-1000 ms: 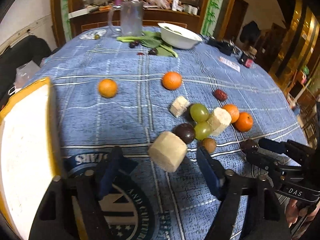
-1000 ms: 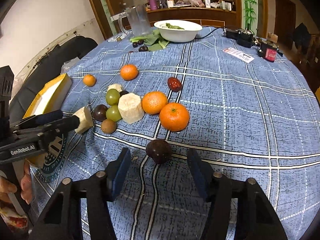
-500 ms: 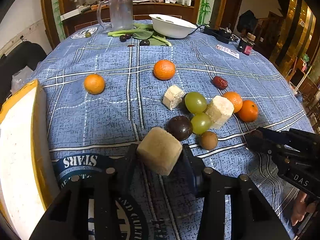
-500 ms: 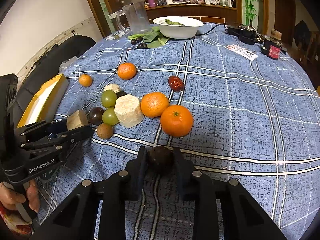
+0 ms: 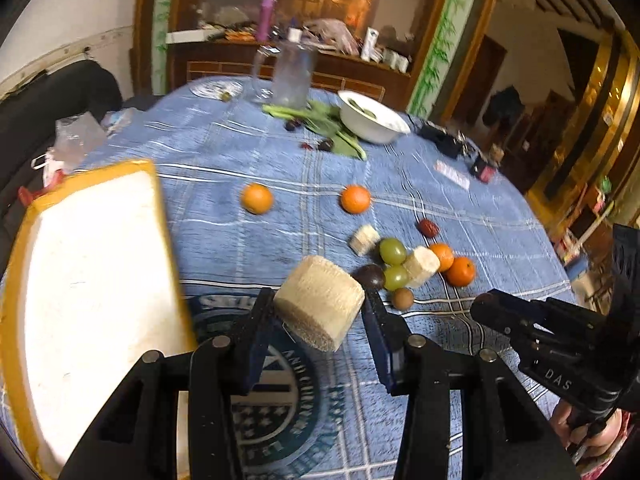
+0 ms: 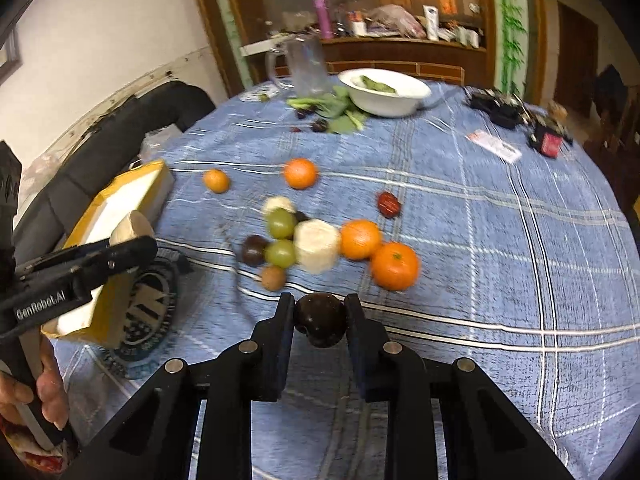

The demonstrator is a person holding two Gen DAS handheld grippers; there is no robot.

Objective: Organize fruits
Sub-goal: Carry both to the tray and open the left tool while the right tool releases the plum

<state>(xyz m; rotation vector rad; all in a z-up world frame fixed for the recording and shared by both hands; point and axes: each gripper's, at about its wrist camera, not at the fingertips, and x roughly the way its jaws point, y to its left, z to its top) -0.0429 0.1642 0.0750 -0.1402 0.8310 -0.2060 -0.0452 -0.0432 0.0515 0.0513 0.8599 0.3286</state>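
Two grippers each grip one piece above the table: the left gripper clamps a pale chunk, perhaps sugarcane, near the yellow box at the table's left edge. The right gripper clamps a dark fruit. Oranges and grapes lie mid-table.

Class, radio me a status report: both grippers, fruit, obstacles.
Left gripper shut on pale cut chunk. Right gripper shut on dark round fruit. Yellow-rimmed box left, path unobstructed.
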